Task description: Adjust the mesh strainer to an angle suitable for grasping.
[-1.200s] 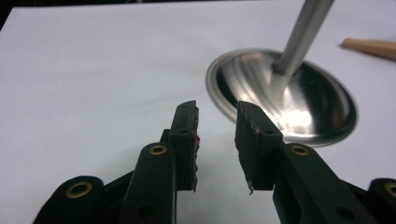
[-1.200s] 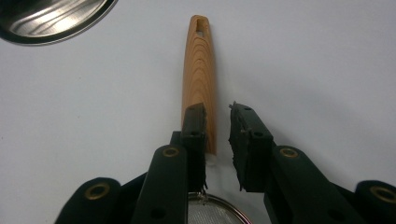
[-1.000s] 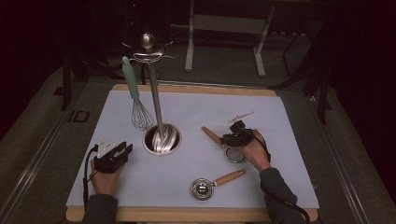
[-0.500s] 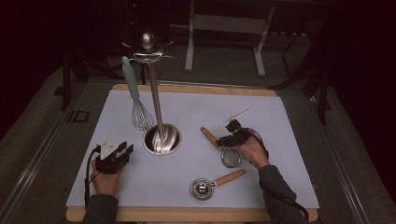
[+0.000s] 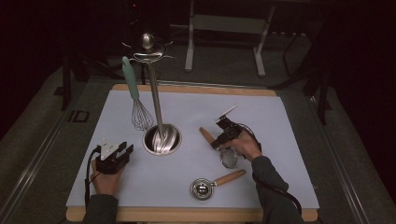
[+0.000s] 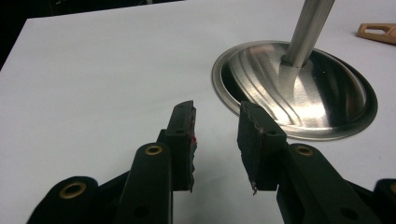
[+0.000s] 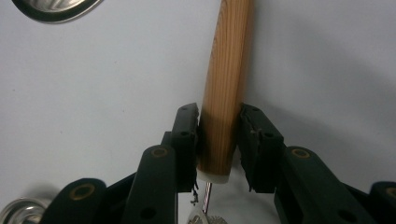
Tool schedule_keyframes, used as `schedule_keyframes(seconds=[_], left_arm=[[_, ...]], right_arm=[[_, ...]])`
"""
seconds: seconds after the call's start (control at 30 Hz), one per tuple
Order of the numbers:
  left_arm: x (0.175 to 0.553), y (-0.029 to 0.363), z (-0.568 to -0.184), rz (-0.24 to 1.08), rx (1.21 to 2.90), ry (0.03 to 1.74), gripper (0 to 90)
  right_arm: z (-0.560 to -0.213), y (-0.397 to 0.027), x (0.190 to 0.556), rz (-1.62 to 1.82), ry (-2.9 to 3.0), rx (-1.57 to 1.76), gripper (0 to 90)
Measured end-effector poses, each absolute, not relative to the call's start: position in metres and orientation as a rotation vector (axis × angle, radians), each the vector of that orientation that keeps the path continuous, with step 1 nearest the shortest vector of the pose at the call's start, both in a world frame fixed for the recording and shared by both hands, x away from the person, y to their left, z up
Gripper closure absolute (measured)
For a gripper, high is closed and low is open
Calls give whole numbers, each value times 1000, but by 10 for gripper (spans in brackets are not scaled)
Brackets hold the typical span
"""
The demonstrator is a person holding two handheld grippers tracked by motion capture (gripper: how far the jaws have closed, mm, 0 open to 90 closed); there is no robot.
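Observation:
A small strainer with a wooden handle (image 5: 205, 135) lies on the white mat right of the metal stand (image 5: 161, 140); its mesh (image 5: 229, 159) rests by my right hand. My right gripper (image 5: 217, 142) (image 7: 219, 112) is lowered over that handle (image 7: 229, 56), which lies flat between the pads. The jaws have just been opening, and the pads flank the wood closely without clamping it. My left gripper (image 5: 127, 149) (image 6: 217, 107) rests open on the mat left of the stand's base (image 6: 327, 102), with nothing between its pads.
A whisk with a teal handle (image 5: 132, 91) hangs from the stand's top. A wooden-handled steel scoop (image 5: 210, 185) lies near the front edge. The mat (image 5: 280, 121) sits on a wooden board; dark floor and a frame lie beyond.
My right gripper has slid left along the strainer's handle toward the stand. The left gripper has stayed where it was.

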State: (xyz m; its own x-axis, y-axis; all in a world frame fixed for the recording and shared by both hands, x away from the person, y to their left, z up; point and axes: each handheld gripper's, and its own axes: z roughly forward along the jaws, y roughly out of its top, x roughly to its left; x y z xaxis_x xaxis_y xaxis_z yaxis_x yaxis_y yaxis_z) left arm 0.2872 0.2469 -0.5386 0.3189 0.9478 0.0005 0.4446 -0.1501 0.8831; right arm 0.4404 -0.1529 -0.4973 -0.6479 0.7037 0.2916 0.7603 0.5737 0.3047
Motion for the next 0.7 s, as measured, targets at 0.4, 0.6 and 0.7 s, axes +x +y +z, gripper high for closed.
schedule_keyframes(seconds=[0.4, 0.6, 0.7], left_arm=[[288, 247, -539, 752, 1743, 1257, 671], [288, 247, -539, 753, 1746, 1258, 672], [288, 247, -539, 753, 1744, 1258, 672]], right_arm=[[-490, -145, 436, -603, -2704, -1242, 719], [-481, -148, 433, -674, -2706, -1223, 719], [-478, -148, 431, -701, -2710, -1219, 719]])
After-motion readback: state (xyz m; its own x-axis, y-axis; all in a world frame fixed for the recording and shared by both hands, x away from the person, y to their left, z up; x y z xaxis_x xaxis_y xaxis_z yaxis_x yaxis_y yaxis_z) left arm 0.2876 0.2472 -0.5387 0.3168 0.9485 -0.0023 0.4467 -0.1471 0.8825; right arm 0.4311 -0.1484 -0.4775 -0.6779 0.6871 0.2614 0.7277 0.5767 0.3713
